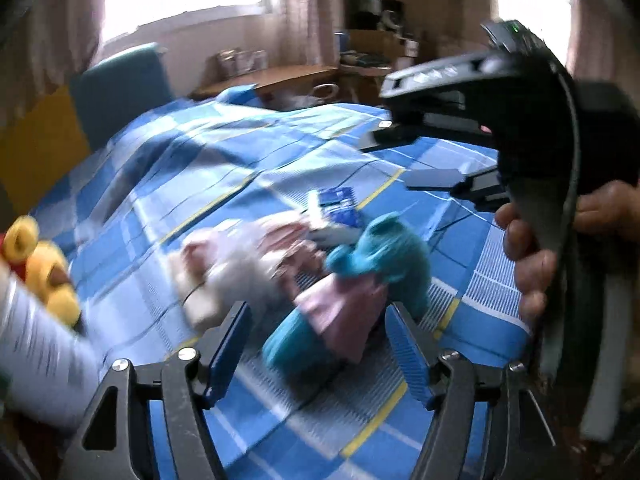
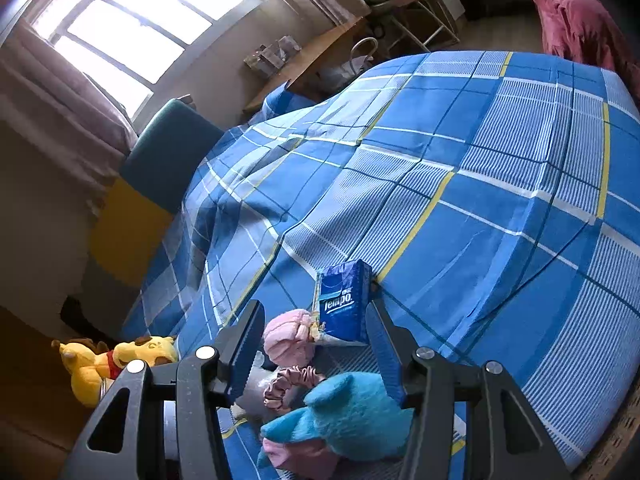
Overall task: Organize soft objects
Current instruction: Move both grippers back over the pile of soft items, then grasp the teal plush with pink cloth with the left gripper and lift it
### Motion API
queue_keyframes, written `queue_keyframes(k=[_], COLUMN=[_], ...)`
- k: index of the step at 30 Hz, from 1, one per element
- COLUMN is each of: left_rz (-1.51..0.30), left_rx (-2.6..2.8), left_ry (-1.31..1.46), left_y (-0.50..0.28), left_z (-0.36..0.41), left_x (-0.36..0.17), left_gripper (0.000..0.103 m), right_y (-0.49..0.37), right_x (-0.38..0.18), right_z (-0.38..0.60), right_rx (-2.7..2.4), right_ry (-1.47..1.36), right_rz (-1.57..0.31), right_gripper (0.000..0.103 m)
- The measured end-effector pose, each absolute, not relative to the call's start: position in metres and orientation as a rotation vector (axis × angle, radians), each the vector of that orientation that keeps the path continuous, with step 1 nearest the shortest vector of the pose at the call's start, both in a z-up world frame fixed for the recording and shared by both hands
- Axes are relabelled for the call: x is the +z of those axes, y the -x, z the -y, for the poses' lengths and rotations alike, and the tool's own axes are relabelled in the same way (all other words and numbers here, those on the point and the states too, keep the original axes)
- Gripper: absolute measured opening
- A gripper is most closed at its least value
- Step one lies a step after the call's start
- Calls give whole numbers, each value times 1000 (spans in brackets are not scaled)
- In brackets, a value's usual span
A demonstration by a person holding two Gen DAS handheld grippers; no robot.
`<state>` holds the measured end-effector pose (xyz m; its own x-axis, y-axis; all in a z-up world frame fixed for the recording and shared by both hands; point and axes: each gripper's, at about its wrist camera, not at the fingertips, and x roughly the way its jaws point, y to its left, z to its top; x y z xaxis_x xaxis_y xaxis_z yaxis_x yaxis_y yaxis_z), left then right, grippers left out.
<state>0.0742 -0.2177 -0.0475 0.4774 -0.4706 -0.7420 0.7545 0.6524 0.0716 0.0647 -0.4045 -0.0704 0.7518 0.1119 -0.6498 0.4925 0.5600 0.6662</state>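
A person is working over a bed (image 2: 500, 184) covered in a blue checked sheet, holding a two-finger gripper in each hand above a small heap of soft things. The left gripper (image 1: 320, 344) is hanging with its jaws standing apart and nothing between its blue pads; the view from it is smeared with motion. The right gripper (image 2: 316, 344) is likewise standing open, its pads pressing on nothing, though the heap is lying in the gap between its fingers as seen from its own camera. From the left wrist view, the right gripper is showing as a black body held by a hand (image 1: 532, 264) to the right of the heap.

At the near side of the heap, a teal plush toy (image 2: 352, 412) in a pink skirt is lying on the sheet. Just beyond the toy, a pink satin scrunchie (image 2: 288, 384) is resting against a pale, partly hidden soft item, and a rounded pink plush piece (image 2: 288, 336) is sitting just behind that. A blue pack of tissues (image 2: 344, 304) is standing at the far edge of the heap, touching the pink plush piece. Well to the left of the heap, off the sheet's edge, a yellow bear toy (image 2: 116, 364) in a red shirt is lying on its side.
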Motion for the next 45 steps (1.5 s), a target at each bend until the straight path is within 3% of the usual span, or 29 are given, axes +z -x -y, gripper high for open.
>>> queue_keyframes(k=[3,6,7,8,9,11,27,39,45], left_rz=[-750,-803,-817,-837,-852,-846,-952,-923,-911], left_rx=[-816,-844,-854,-859,-853,-853,-504,-541,-554], left_ry=[-482,-493,-489,-487,-486,-439,-29,-27,3], left_y=[-80,-88,-88,-89,-89,-84,-50,-66,-67], left_z=[239,255,257,259,259,250,70,76,72], left_x=[-61,-79,-82,-87,-90,-89,-87,-110,-113], left_gripper=[78,75,70,46,31,28,28,30,30], right_y=[-65,-64,-65,-65,-65,-65,-87,-107,-117], right_x=[-72,-73,-73,-73,-74,-75,-81,-97,-103], right_z=[405,406,406,406,407,407,378,345,318], right_rx=[-237,-234,-234,-233,-231,-233,-134,-48,-26], right_ry=[-987,-993,-994,-993,-995,-998,-898,-757,-599], right_rz=[-709,-706,-706,-709,-713,-719,-860,-1028,-1122], right_gripper=[53,53,53,53,53,53,53,53,65])
